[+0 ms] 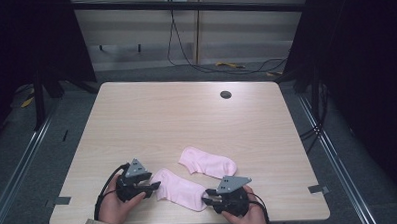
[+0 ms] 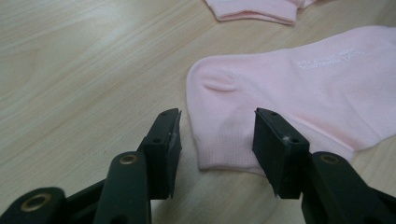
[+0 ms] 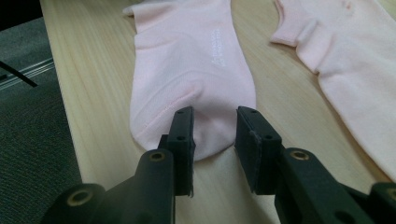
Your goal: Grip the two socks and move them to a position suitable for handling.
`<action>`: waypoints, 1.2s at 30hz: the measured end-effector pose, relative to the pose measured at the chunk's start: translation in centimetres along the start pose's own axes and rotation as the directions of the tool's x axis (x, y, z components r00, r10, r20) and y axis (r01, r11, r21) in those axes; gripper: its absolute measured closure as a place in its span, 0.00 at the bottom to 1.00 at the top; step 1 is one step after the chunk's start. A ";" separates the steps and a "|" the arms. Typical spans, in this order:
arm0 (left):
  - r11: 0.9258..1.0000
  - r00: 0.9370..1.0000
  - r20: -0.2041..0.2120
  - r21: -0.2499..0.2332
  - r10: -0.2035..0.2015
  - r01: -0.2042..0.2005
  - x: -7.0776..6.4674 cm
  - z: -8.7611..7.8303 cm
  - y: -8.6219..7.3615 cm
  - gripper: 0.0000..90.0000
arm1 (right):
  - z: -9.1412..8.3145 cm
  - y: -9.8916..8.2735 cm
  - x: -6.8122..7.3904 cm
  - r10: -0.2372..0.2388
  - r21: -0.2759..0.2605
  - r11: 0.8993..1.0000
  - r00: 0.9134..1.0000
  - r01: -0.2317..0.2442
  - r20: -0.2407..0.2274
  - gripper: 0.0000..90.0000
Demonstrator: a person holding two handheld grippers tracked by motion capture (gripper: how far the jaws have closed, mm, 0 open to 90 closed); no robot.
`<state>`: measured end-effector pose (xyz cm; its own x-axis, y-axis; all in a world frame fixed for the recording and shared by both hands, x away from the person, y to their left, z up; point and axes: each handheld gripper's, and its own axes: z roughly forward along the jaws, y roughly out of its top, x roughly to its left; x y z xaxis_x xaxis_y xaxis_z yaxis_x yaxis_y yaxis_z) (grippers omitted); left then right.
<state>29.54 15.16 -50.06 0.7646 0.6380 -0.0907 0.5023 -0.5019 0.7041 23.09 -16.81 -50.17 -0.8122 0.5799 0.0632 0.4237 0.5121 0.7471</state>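
- The bench [image 1: 186,112] carries two pink socks, both lying flat toward its near edge, a little right of the middle.
- The near sock [image 1: 179,189] is the one in hand. Its long axis runs slantwise along the near edge, one end toward the near left corner, the other toward the near right, and it lies stretched between the two grippers.
- The far sock [image 1: 207,162] lies just beyond it, toward the middle of the bench, close to the near sock but apart from both grippers.
- The left gripper [image 1: 153,185] sits at the near sock's left end. In the left gripper view its jaws stand open, with the open cuff edge of the near sock [image 2: 289,88] lying between and just ahead of them; the pads do not press on the cloth.
- The right gripper [image 1: 206,199] sits at the opposite end. In the right gripper view its jaws are also parted, astride the rounded toe of the near sock [image 3: 187,65], and no pinch shows.
- Each hand is nearest its own end, so a fresh grip would, I judge, need only a short push forward along the sock's length before closing.
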 end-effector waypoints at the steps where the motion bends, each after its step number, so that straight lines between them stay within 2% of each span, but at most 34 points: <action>1: 1.000 1.000 0.017 -0.003 -0.017 0.017 0.0 0.1 0.0 0.60 | 0.0 0.0 0.0 0.001 0.001 1.000 1.000 -0.001 0.001 0.75; 3: 1.000 0.999 0.027 -0.006 -0.017 0.017 0.0 0.1 0.0 0.65 | 0.0 0.0 0.0 0.000 0.000 1.000 1.000 0.000 0.003 0.76; 8: 1.000 0.997 0.072 0.010 -0.013 0.012 -0.3 0.1 0.1 0.85 | 0.0 0.0 -0.1 0.029 -0.001 1.000 1.000 -0.029 -0.010 0.87; 11: 1.000 0.998 0.065 0.021 -0.008 0.007 -0.5 0.0 0.3 0.89 | -0.1 -0.1 -0.2 0.050 -0.002 0.999 0.999 -0.050 -0.014 0.94; 14: 0.999 0.998 0.060 0.026 0.019 -0.021 -0.7 -0.2 0.5 0.90 | -0.2 0.0 -0.3 0.060 -0.009 0.998 0.998 -0.060 -0.022 0.97; 19: 0.999 0.998 0.069 -0.040 0.003 0.000 -0.8 -1.4 1.0 0.91 | -0.8 0.3 -0.5 0.070 -0.026 0.997 0.997 -0.071 -0.029 0.98; 25: 0.998 0.996 0.085 -0.061 -0.012 0.017 -1.0 -1.8 1.4 0.91 | -1.5 0.8 -0.7 0.075 -0.048 0.996 0.996 -0.077 -0.042 0.98; 30: 0.997 0.995 0.103 -0.076 -0.011 0.019 -1.2 -1.6 2.2 0.91 | -2.2 1.2 -1.3 0.086 -0.062 0.994 0.994 -0.090 -0.066 0.98; 36: 0.996 0.992 0.124 -0.077 -0.023 0.032 -1.4 -0.8 3.3 0.91 | -3.3 1.6 -2.2 0.091 -0.089 0.991 0.994 -0.096 -0.055 0.98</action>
<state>29.81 13.06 -47.08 0.7973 0.5718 -0.1934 0.4942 -0.4344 0.7531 24.24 -19.43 -46.94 -0.7912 0.5882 0.1677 0.4625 0.3959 0.7933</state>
